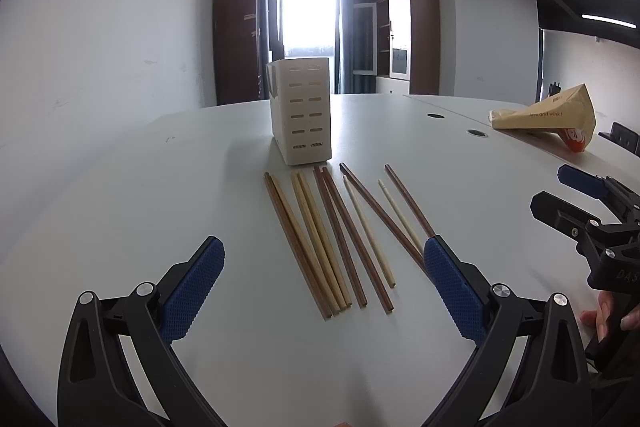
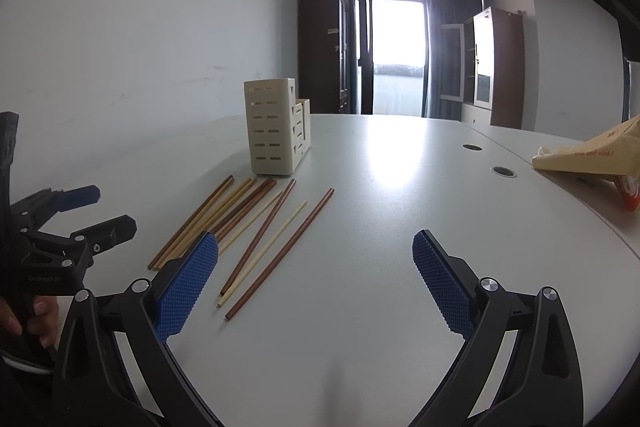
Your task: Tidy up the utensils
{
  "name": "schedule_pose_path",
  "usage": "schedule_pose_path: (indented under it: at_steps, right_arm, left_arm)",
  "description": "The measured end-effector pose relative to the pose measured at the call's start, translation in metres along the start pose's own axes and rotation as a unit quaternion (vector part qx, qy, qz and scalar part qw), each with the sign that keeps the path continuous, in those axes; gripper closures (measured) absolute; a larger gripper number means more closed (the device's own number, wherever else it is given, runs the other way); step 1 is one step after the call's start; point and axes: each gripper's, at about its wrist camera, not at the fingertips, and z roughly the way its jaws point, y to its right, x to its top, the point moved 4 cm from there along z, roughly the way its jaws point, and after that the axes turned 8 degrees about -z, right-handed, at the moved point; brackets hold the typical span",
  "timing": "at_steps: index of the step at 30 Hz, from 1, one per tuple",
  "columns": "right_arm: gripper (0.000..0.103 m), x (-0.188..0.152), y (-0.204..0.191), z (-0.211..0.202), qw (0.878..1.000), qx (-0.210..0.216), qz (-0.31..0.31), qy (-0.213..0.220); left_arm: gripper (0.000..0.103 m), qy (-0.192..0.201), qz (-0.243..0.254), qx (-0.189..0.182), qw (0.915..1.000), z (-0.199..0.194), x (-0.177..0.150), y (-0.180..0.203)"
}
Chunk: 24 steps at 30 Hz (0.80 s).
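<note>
Several chopsticks, brown, tan and cream, lie side by side on the white table, in front of a cream slotted utensil holder. My left gripper is open and empty, its jaws either side of the near ends of the chopsticks. In the right wrist view the chopsticks lie left of centre and the holder stands behind them. My right gripper is open and empty, to the right of the chopsticks. It also shows at the right edge of the left wrist view.
A tan paper bag with an orange item lies at the far right of the table. Two round cable holes sit in the table near it. A white wall runs along the left.
</note>
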Motion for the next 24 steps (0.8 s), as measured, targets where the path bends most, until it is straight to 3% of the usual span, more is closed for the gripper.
schedule_pose_path:
  at_steps: [13,19,24]
  right_arm:
    - [0.004,0.0,0.001,-0.001,1.0,0.004,0.0,0.004]
    - [0.004,0.002,0.004,0.007,1.0,0.003,0.003,-0.018]
    - [0.004,0.018,0.011,0.016,0.999,0.006,0.008,-0.034]
  left_arm:
    - [0.006,-0.005,-0.001,-0.008,1.0,0.002,0.0,0.001]
    - [0.006,-0.046,-0.017,-0.015,0.9987,0.014,0.002,-0.006]
    - [0.006,-0.057,-0.028,0.018,0.9978,0.023,0.019,-0.021]
